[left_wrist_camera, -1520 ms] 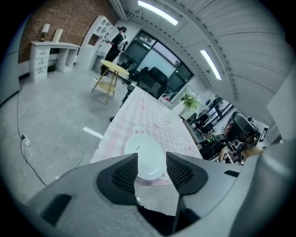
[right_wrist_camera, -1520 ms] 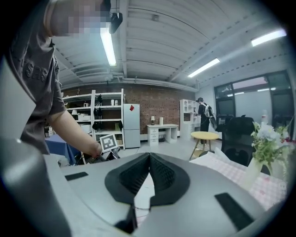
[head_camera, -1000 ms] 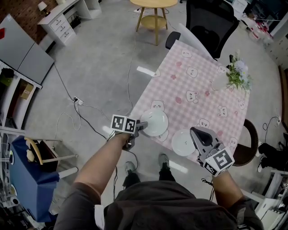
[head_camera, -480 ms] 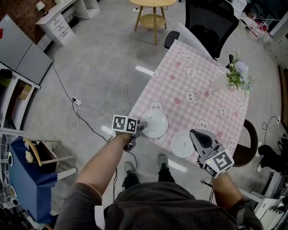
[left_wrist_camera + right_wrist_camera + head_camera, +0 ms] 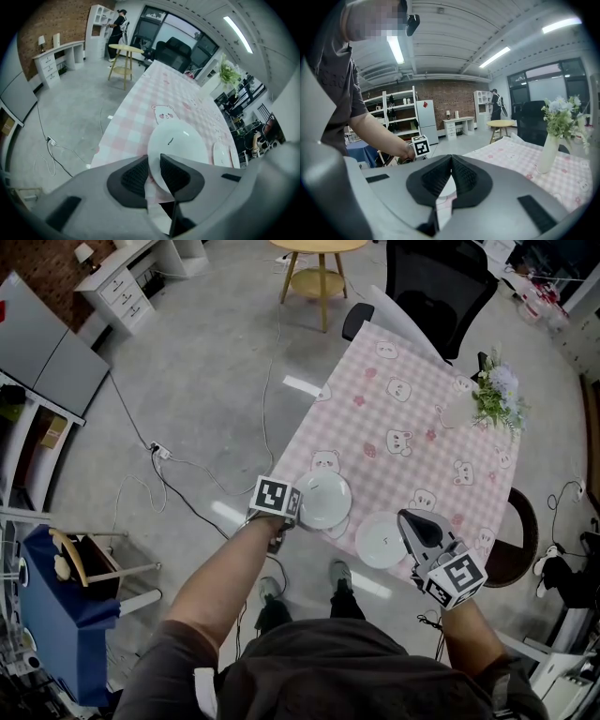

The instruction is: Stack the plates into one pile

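The left gripper [image 5: 298,505] has slid further in over the near plate [image 5: 325,498], toward its middle.

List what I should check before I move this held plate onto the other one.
1. Grip: ok. The left gripper is shut on the held plate at its rim.
2. Right gripper: ok. It is shut, with nothing between its jaws.
3. Second plate: ok. Its top is bare.
4. Path between the plates: ok. Only tablecloth shows there.
5. Held plate off the table: cannot tell.
6. Flower vase: ok. It stands at the far corner, away from both plates.
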A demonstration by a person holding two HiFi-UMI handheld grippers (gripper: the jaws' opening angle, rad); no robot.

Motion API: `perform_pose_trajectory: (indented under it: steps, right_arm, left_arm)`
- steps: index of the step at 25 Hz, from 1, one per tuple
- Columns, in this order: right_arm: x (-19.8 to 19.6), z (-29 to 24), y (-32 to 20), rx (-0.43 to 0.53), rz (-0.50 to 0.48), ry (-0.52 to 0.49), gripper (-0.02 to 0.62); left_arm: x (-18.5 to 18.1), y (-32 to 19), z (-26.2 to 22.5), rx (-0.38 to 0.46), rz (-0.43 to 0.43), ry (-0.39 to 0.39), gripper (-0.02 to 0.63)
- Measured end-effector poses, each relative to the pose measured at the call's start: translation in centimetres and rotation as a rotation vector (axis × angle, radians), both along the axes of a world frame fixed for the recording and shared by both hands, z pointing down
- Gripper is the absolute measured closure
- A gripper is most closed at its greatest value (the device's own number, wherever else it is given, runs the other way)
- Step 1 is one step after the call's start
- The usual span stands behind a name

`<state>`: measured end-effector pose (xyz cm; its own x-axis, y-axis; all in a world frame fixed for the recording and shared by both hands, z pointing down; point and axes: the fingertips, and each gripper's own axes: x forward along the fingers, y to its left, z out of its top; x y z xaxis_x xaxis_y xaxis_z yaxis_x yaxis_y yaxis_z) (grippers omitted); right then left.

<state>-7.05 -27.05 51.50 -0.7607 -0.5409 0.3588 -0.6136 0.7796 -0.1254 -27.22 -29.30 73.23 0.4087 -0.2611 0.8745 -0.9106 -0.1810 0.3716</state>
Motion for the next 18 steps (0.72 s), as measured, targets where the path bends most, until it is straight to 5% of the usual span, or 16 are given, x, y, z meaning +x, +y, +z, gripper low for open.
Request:
perform_pose_trajectory:
  steps: [4,9,14,18]
  right_arm:
    - [0.6,0.0,-0.2,-0.001,0.018,0.003,0.601]
    - [1.5,0.0,-0.3,-0.005,0.046,0.003,0.601]
    - [1.8,-0.2,-0.6,-0.005,0.051,0.000,0.601]
    - [1.6,-0.4,-0.6,0.000,0.054,-0.003,0.601]
  left_arm:
    - [-0.4,0.0,-0.1,-0.032,-0.049,0.099,0.548]
    - [0.1,0.5,-1.4,-0.068,-0.138,0.326,0.574]
    - [1.1,0.8,-3.8,-0.055,-0.198,0.539,0.588]
    - [1.2,1.1,-5.1,-0.024,-0.234,0.626,0.592]
